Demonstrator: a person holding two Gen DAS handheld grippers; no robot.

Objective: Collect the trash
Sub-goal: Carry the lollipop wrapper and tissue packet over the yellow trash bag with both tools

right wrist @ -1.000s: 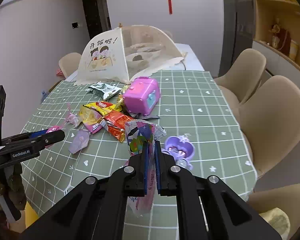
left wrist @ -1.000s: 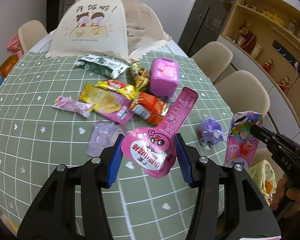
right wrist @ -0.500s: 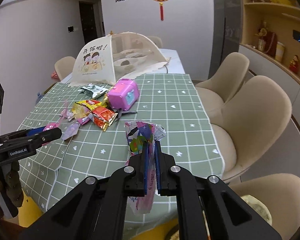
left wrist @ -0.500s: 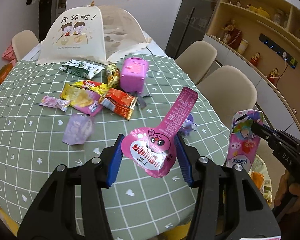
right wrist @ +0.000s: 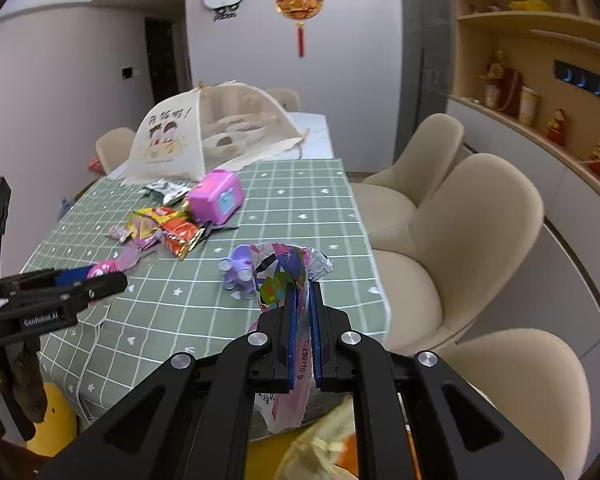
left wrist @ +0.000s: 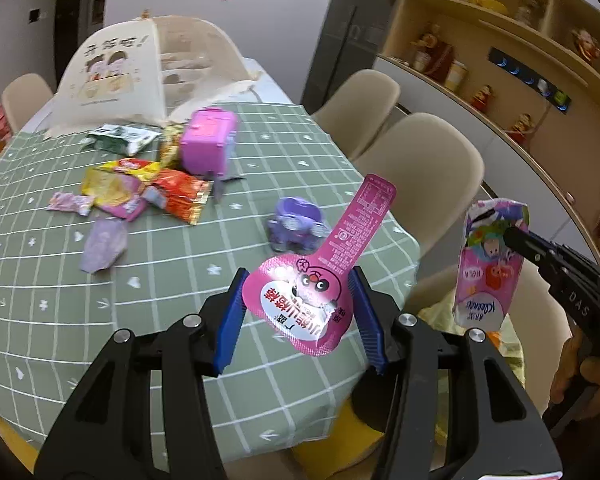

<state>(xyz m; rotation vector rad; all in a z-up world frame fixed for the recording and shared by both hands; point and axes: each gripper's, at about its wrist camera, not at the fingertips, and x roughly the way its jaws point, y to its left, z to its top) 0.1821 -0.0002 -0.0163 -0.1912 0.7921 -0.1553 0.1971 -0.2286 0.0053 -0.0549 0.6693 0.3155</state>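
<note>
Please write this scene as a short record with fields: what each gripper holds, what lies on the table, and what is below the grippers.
left gripper: shut on pink wrapper, held off the table
right gripper: shut on pink bag, held past the table's edge
table: green checked cloth
trash left on table: snack wrappers in a heap
other things on table: pink box, purple toy, food cover
below the grippers: yellow-lined bin, partly in view
chairs: beige, on the right side

Table (left wrist: 40, 320) (green checked cloth) bears wrappers (left wrist: 140, 192), pink box (left wrist: 208, 142), purple toy (left wrist: 296, 228).
</note>
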